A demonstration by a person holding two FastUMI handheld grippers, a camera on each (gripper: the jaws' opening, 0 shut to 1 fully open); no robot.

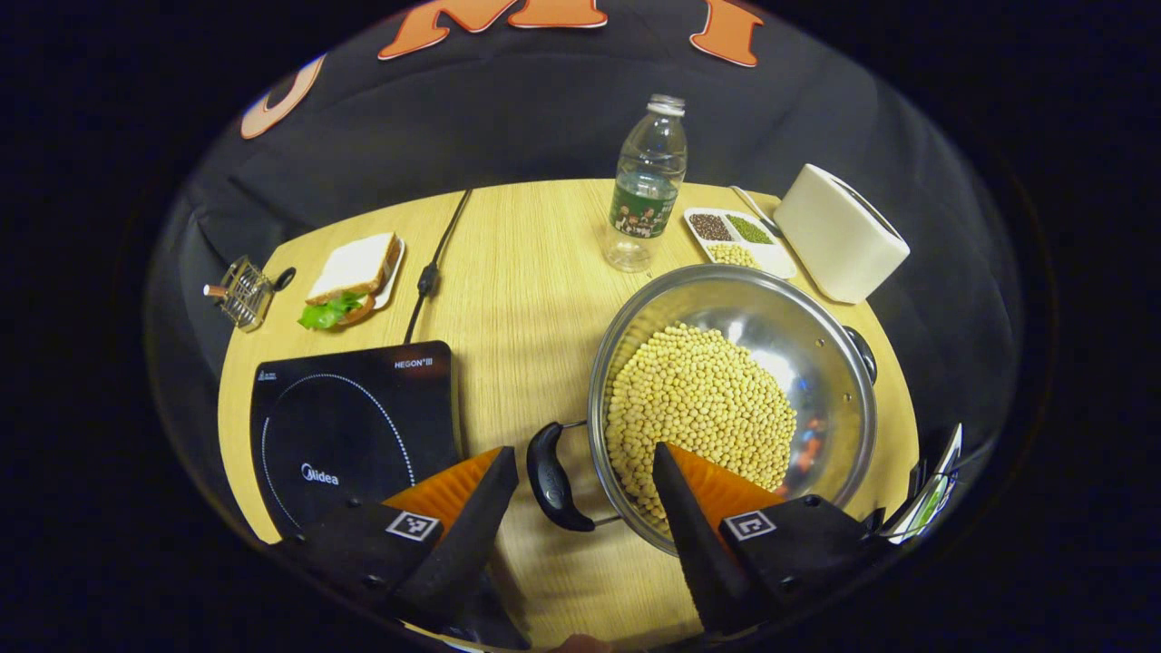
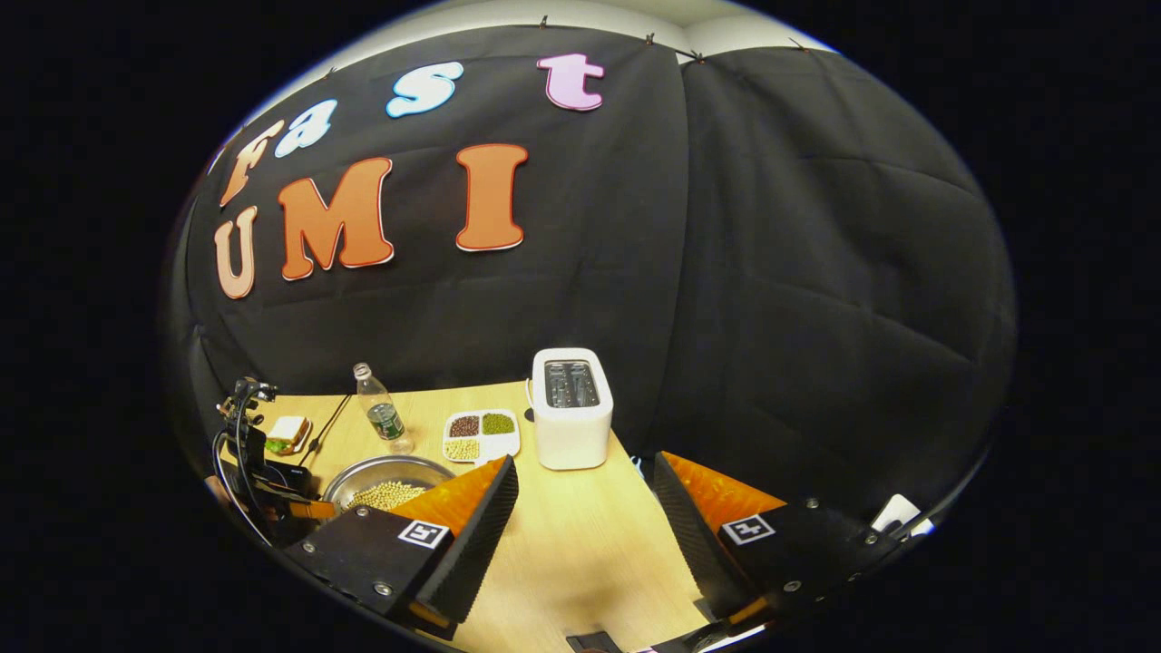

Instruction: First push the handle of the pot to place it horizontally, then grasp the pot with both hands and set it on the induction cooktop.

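Nearest us, the left gripper [image 1: 585, 476] hangs spread above the pot's handle [image 1: 551, 478], touching nothing. The pot [image 1: 731, 403] (full of pale beans) sits on the table [image 1: 526, 272], right of the cooktop [image 1: 349, 426]. Our right gripper [image 2: 585, 485] is spread too, over bare table; beyond stand a toaster [image 2: 571, 408] and a bottle [image 1: 648, 186].

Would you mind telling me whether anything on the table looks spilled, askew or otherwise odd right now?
Nothing looks spilled or damaged. The pot sits upright on the table beside the induction cooktop, beans inside it. The bottle and toaster stand upright. The left claw is open around the pot's near handle.
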